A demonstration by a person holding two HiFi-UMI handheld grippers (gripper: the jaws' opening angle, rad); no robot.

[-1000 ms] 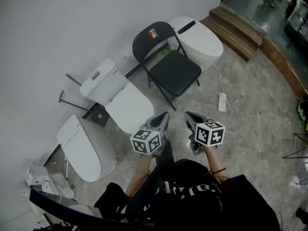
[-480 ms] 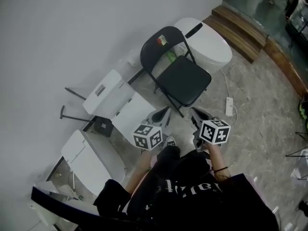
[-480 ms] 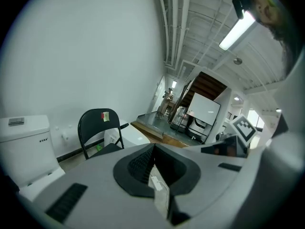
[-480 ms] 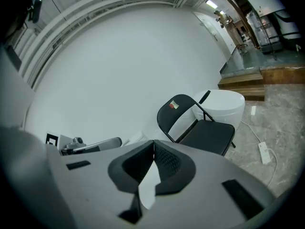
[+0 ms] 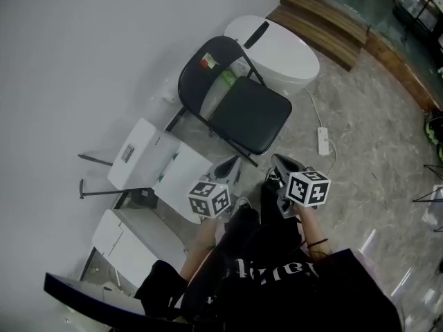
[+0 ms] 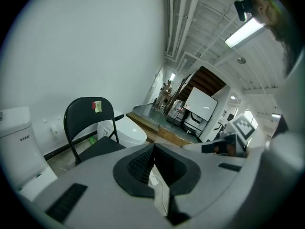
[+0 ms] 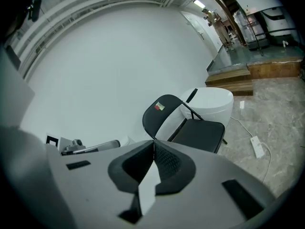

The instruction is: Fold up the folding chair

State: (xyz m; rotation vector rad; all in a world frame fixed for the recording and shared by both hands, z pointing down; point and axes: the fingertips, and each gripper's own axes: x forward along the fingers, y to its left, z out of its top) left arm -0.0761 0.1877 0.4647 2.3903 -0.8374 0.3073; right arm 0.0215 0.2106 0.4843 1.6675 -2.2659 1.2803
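Person in dark top at bottom of head view, a gripper in each hand. Left gripper (image 5: 232,162) clenched, jaws pressed together, nothing between them; same in left gripper view (image 6: 153,145). Right gripper (image 5: 276,160) also clenched and empty, jaws meeting at tips (image 7: 153,141). Both point at the folding chair (image 5: 249,116), near its front edge, not touching. Chair is black, unfolded, seat down, standing on stone floor near the white wall; small sticker (image 5: 210,63) on the backrest. White toilet (image 5: 149,161) left of chair, another white toilet (image 5: 277,47) just behind it. Power strip (image 5: 322,140) on floor right of chair. Wooden step (image 5: 325,23) farther back.
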